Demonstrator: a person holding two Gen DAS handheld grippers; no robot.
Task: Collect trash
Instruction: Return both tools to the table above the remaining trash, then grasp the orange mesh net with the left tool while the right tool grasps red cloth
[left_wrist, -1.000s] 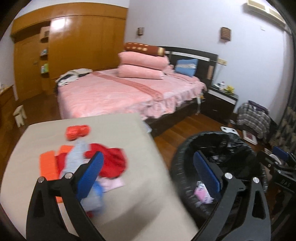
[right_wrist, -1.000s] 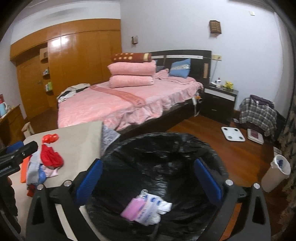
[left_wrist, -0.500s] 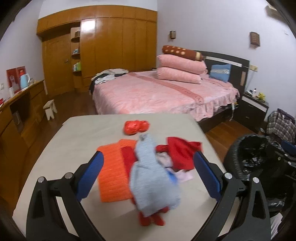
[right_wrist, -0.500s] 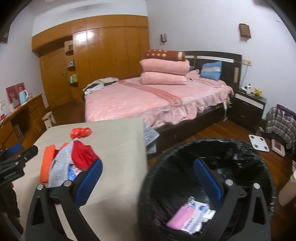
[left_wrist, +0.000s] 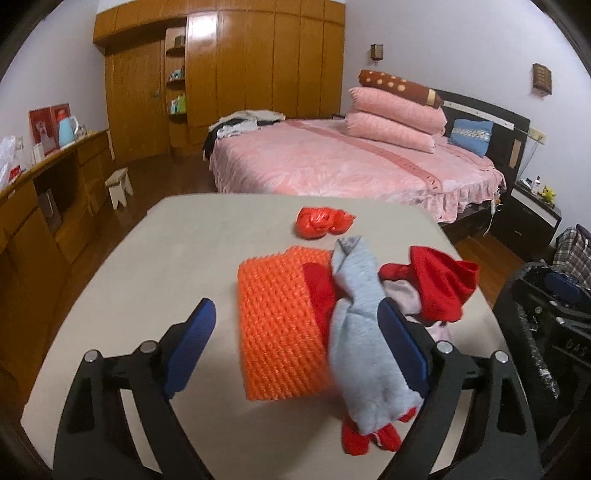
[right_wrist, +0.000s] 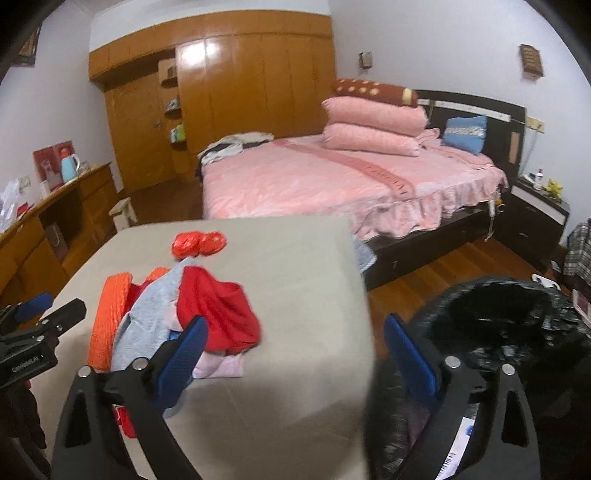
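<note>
Between left gripper (left_wrist: 297, 338) fingers, closing but wide w/ nothing gripped: orange knit (left_wrist: 277, 325), grey cloth (left_wrist: 364, 332).

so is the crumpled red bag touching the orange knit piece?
Apart. The left wrist view shows bare table between the red bag and the orange knit piece.

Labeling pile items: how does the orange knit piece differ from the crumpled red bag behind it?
The orange knit piece lies flat and rectangular with a ribbed, matte texture; the red bag is scrunched into a glossy, crinkled lump. The knit piece looks much larger and is partly covered by other cloth, while the bag sits alone, apart. Both rest on the table.
</note>
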